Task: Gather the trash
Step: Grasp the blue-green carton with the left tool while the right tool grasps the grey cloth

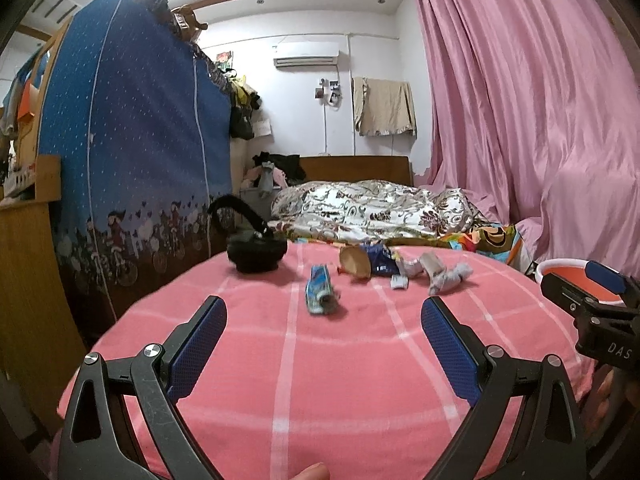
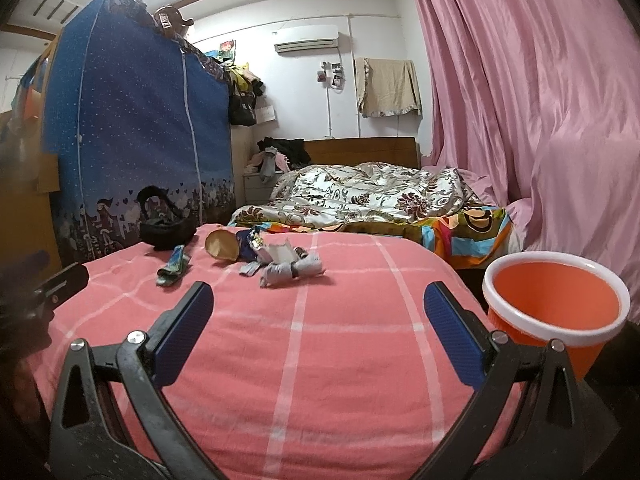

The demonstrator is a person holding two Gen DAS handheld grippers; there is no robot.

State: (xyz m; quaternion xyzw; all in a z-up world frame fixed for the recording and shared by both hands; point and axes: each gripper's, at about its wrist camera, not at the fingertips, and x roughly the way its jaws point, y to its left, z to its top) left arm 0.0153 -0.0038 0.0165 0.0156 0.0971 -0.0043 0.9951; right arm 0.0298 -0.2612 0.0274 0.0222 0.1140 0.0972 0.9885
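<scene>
Trash lies on the pink checked blanket: a crumpled blue-green wrapper, a tan paper cup on its side against a blue packet, and grey crumpled tissues. In the right wrist view the same wrapper, cup and tissues lie ahead. An orange bin with a white rim stands at the right of the bed. My left gripper is open and empty, just short of the wrapper. My right gripper is open and empty, short of the tissues.
A black handbag sits on the blanket's far left. A flowered quilt lies beyond. A blue fabric wardrobe stands left, pink curtains right. The right gripper's body shows in the left wrist view.
</scene>
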